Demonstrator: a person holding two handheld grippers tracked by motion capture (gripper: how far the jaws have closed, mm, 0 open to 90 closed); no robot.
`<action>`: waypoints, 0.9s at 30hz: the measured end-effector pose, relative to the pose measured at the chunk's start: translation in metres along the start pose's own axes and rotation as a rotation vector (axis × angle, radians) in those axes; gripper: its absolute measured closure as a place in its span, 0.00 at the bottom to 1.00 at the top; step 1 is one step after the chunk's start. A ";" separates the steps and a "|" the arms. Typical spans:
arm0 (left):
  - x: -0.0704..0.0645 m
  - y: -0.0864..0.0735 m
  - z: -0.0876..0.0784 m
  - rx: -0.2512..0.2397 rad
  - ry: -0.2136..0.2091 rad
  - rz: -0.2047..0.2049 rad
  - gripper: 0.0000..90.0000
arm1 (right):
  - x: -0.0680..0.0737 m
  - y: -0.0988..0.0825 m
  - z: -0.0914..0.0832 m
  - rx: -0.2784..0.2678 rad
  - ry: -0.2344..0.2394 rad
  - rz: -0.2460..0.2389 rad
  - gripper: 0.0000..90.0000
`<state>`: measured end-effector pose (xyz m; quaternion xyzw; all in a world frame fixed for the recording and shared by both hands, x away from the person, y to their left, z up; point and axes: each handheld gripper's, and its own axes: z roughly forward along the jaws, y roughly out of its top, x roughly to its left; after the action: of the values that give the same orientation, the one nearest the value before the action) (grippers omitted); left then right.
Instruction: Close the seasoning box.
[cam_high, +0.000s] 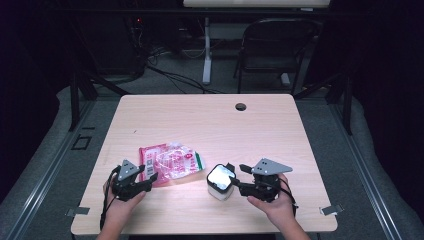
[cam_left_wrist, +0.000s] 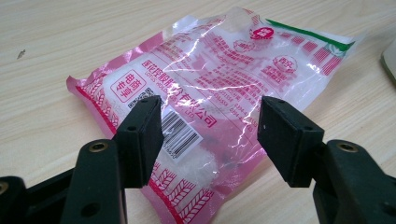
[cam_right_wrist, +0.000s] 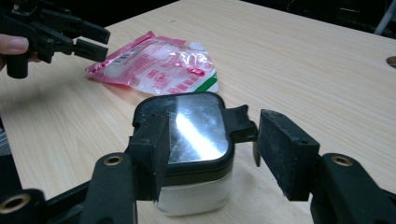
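Note:
A pink and clear plastic bag (cam_high: 170, 161) of white grains lies flat on the wooden table (cam_high: 210, 125), left of centre. My left gripper (cam_high: 150, 179) stands open at the bag's near left end. In the left gripper view its jaws (cam_left_wrist: 210, 121) straddle the barcode end of the bag (cam_left_wrist: 224, 60) without closing on it. A white tub with a glossy black lid (cam_high: 221, 180) stands to the right. My right gripper (cam_high: 237, 176) is open beside it. In the right gripper view the jaws (cam_right_wrist: 212, 135) frame the lid's (cam_right_wrist: 196, 123) latch side.
A round cable hole (cam_high: 241, 106) sits near the table's far edge. Beyond the table stand a black folding chair (cam_high: 272, 45) and a white desk leg (cam_high: 206, 50), with cables on the floor. The right gripper view also shows the bag (cam_right_wrist: 159, 67) and the left gripper (cam_right_wrist: 95, 44).

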<state>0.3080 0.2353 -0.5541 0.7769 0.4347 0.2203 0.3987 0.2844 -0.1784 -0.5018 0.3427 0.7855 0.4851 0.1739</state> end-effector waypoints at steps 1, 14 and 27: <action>0.000 0.000 0.000 0.000 0.000 0.000 0.45 | -0.002 0.000 -0.001 -0.004 -0.003 0.001 0.49; 0.002 -0.001 0.000 0.002 0.006 -0.012 0.45 | -0.035 -0.019 -0.026 0.031 -0.089 0.092 0.47; 0.003 0.000 0.000 -0.003 0.011 -0.014 0.45 | -0.062 -0.050 -0.023 0.095 -0.159 0.188 0.47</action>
<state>0.3089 0.2379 -0.5541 0.7718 0.4421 0.2224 0.3992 0.2957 -0.2515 -0.5383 0.4602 0.7556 0.4329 0.1730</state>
